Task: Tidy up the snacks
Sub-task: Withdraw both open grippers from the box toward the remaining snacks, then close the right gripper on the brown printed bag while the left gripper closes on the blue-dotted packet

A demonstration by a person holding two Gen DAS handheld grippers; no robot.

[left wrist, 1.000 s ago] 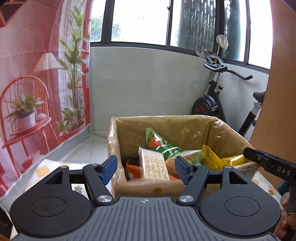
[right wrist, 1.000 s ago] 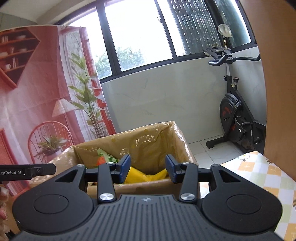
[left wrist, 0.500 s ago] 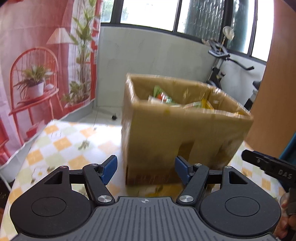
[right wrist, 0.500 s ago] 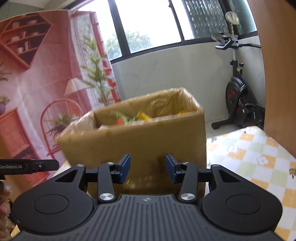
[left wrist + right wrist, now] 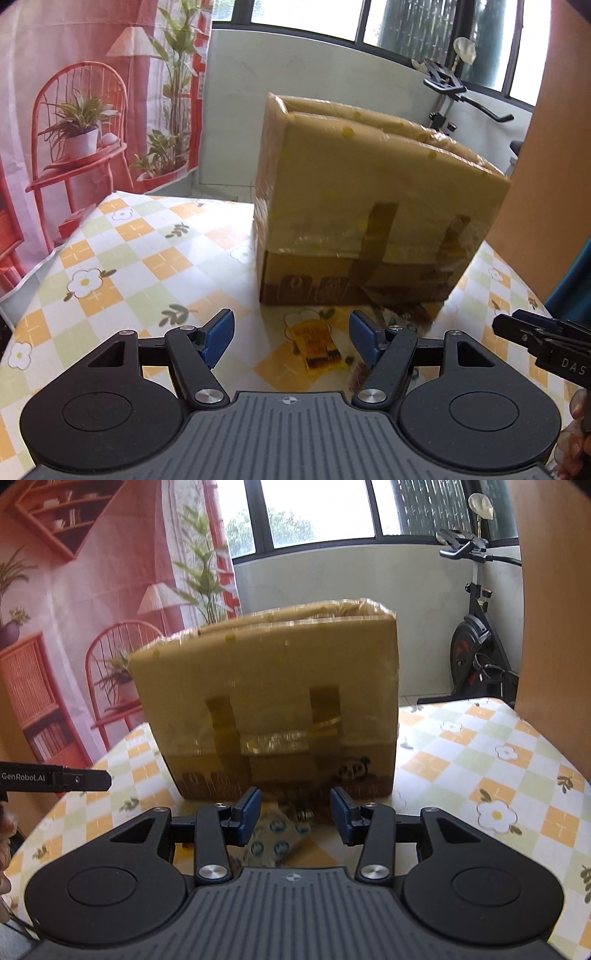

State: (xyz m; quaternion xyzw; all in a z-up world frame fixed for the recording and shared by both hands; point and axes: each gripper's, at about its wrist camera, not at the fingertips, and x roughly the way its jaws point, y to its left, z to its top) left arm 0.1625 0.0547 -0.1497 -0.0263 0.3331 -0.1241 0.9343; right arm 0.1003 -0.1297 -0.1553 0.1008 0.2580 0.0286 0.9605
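A taped cardboard box (image 5: 369, 206) stands on the checked tablecloth; its inside is hidden from both views. In the left wrist view my left gripper (image 5: 291, 334) hangs open over a small yellow-orange snack packet (image 5: 317, 343) lying flat before the box. In the right wrist view the box (image 5: 273, 701) fills the middle, and my right gripper (image 5: 295, 814) is open above a clear packet of round biscuits (image 5: 275, 840) on the table. Neither gripper touches its packet. The right gripper's side also shows in the left wrist view at the right edge.
The table (image 5: 110, 266) has a flowered, checked cover. A red printed backdrop (image 5: 74, 110) hangs on the left, an exercise bike (image 5: 476, 642) stands behind, and a wooden panel (image 5: 554, 627) rises on the right. A hand (image 5: 576, 435) shows at the edge.
Both grippers have come down and back from above the box's open top to the table in front of it. The snacks inside are out of sight; two packets on the table now show.
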